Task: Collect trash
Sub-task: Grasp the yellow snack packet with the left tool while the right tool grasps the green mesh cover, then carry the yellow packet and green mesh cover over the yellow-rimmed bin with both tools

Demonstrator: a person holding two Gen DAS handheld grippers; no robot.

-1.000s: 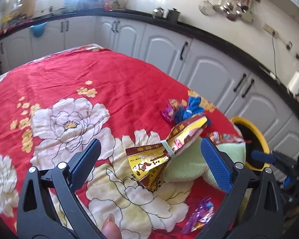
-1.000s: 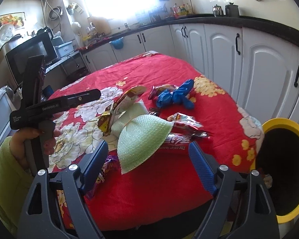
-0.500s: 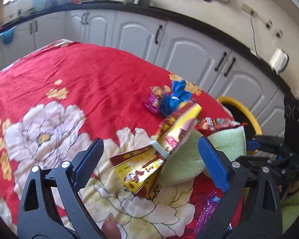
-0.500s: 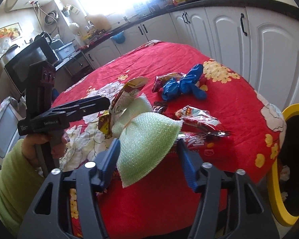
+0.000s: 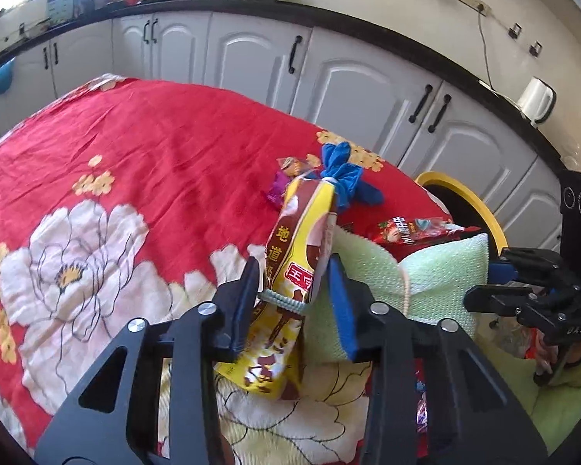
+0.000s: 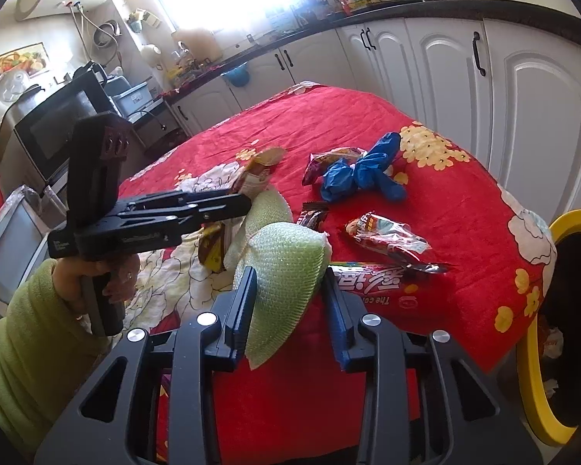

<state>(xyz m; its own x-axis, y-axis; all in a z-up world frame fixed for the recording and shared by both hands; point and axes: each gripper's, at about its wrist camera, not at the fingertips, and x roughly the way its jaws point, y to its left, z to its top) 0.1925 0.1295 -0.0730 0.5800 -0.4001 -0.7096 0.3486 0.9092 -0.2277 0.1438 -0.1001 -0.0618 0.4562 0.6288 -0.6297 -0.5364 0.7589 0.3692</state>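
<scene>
My left gripper (image 5: 294, 290) is shut on a yellow-and-brown snack bag (image 5: 302, 240) pinched at its clipped middle, over the red floral tablecloth (image 5: 155, 162). My right gripper (image 6: 290, 302) is shut on a pale green foam net wrapper (image 6: 286, 267) at the table's near edge; it also shows in the left wrist view (image 5: 437, 271). A blue crumpled wrapper (image 6: 364, 172), a red clear-ended snack packet (image 6: 387, 234), a long red packet (image 6: 372, 283) and a small brown wrapper (image 6: 313, 213) lie on the cloth.
A yellow-rimmed trash bin (image 6: 542, 310) stands off the table's right edge, also visible in the left wrist view (image 5: 468, 201). White cabinets (image 5: 368, 89) and a dark counter run behind. A purple wrapper (image 5: 277, 190) lies beside the blue one.
Both grippers closed: the left onto the snack bag's middle, the right onto the green foam wrapper. Both moved in closer to the trash pile.
</scene>
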